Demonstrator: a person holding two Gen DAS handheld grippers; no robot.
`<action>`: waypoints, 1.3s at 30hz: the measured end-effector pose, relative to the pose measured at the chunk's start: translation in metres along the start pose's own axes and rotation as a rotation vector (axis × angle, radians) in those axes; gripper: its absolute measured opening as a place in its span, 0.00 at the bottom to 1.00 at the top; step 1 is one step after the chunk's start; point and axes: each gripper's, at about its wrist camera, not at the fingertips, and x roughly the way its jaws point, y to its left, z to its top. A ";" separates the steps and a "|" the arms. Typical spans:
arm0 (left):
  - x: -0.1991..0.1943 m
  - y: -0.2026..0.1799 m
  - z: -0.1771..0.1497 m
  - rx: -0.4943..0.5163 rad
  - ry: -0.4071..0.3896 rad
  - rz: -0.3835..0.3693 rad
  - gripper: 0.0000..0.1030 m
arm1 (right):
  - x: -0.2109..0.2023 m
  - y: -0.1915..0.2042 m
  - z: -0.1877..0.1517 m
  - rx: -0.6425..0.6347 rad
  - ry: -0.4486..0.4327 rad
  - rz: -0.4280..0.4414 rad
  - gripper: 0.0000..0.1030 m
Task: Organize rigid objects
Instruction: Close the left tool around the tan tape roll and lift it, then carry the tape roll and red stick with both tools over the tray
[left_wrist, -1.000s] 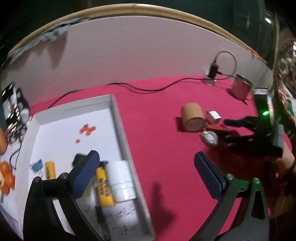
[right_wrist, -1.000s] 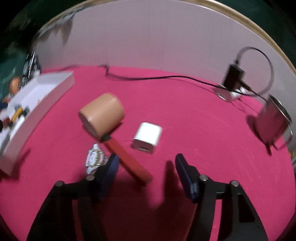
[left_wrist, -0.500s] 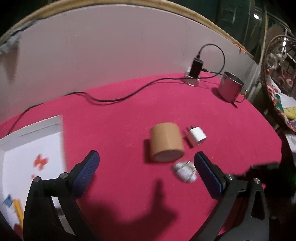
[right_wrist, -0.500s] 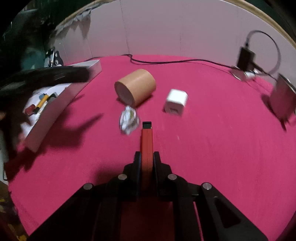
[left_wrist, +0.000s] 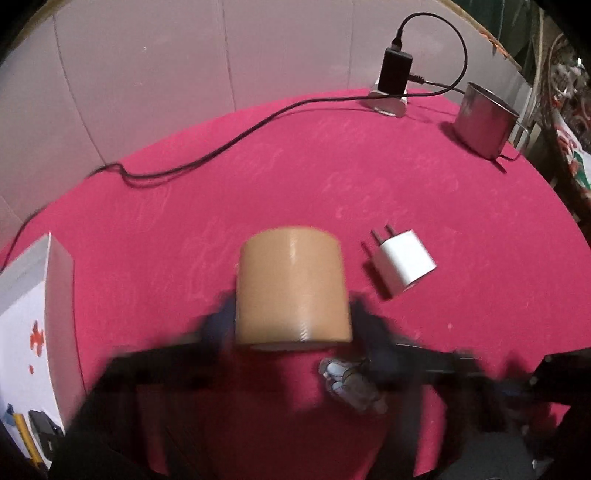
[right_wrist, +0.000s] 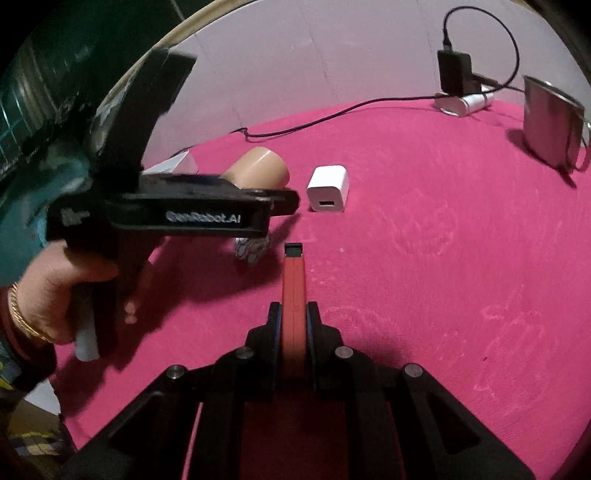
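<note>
Left gripper (left_wrist: 291, 325) closing around tan tape roll (left_wrist: 291, 288) mid-table; pads not clearly pressing yet, so seat them square on its flanks. Right gripper (right_wrist: 293, 328) clamps red stick (right_wrist: 293, 295); keep it level, clear of the white charger (right_wrist: 328, 188).

The black plastic left tool (right_wrist: 284, 197) carries white "GenRobot.AI" lettering; the hand (right_wrist: 55, 295) wears a gold bangle and teal sleeve; the black right tool (right_wrist: 293, 317) shows silver screws.
</note>
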 end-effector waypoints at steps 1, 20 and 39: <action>-0.002 0.003 -0.002 -0.008 -0.011 -0.020 0.51 | 0.000 0.000 0.001 0.003 0.000 0.001 0.10; -0.134 0.025 -0.078 0.046 -0.324 -0.153 0.50 | -0.030 0.013 -0.013 0.024 -0.115 -0.035 0.10; -0.160 0.051 -0.105 0.075 -0.438 -0.161 0.51 | -0.064 0.041 -0.003 -0.034 -0.225 0.008 0.10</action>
